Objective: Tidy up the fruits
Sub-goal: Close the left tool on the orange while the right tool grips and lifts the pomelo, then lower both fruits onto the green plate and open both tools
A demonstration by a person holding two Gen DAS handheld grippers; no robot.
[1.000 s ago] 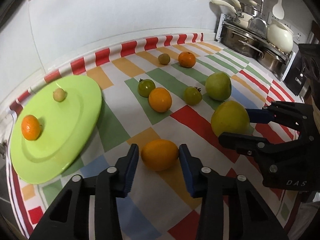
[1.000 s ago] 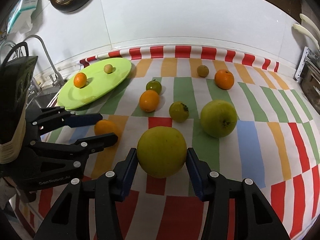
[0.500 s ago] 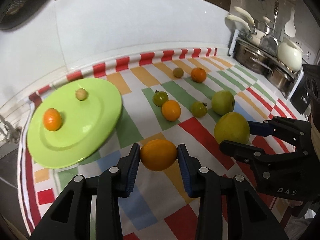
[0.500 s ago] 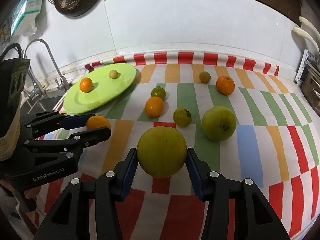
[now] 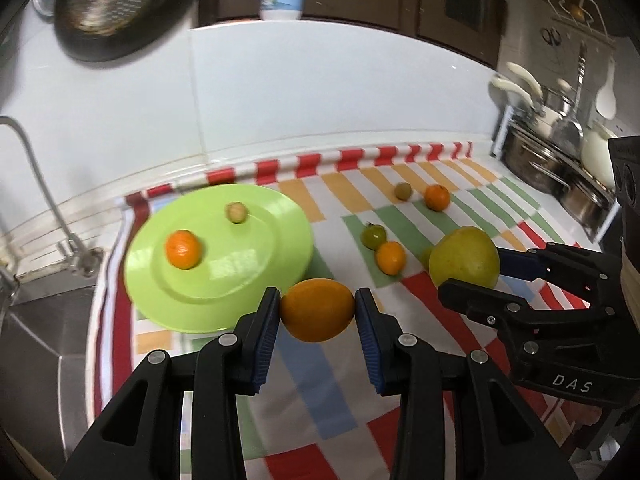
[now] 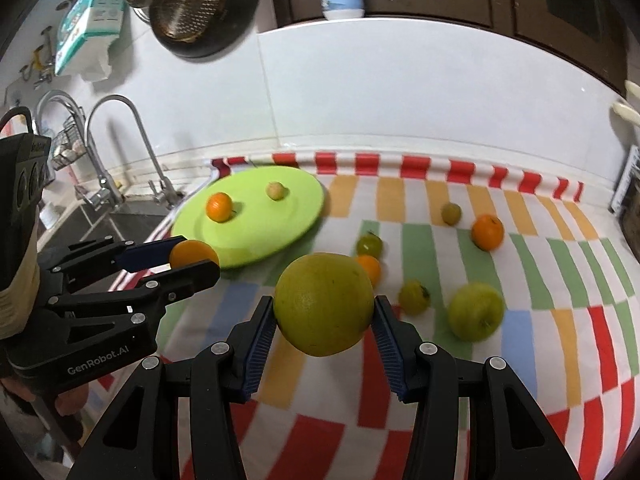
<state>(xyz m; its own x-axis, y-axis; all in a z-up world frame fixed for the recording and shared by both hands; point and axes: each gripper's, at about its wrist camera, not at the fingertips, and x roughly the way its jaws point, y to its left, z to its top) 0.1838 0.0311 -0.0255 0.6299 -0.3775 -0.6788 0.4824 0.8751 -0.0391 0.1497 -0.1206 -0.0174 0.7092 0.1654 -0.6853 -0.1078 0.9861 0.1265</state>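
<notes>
The left gripper [image 5: 317,314] pinches a smooth oval orange [image 5: 317,309] between its ribbed blue pads, above the near rim of the glossy green plate [image 5: 240,280]. The right gripper [image 6: 325,322] clamps a large, pitted yellow-green citrus [image 6: 324,303] over the striped cloth [image 6: 560,320]. Only the right view shows the green apple [image 6: 475,311] near the cloth's right edge.

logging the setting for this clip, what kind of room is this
Most likely a home kitchen counter: a sink faucet at the left, stacked steel pots at the right, a strainer hanging on the white wall.
</notes>
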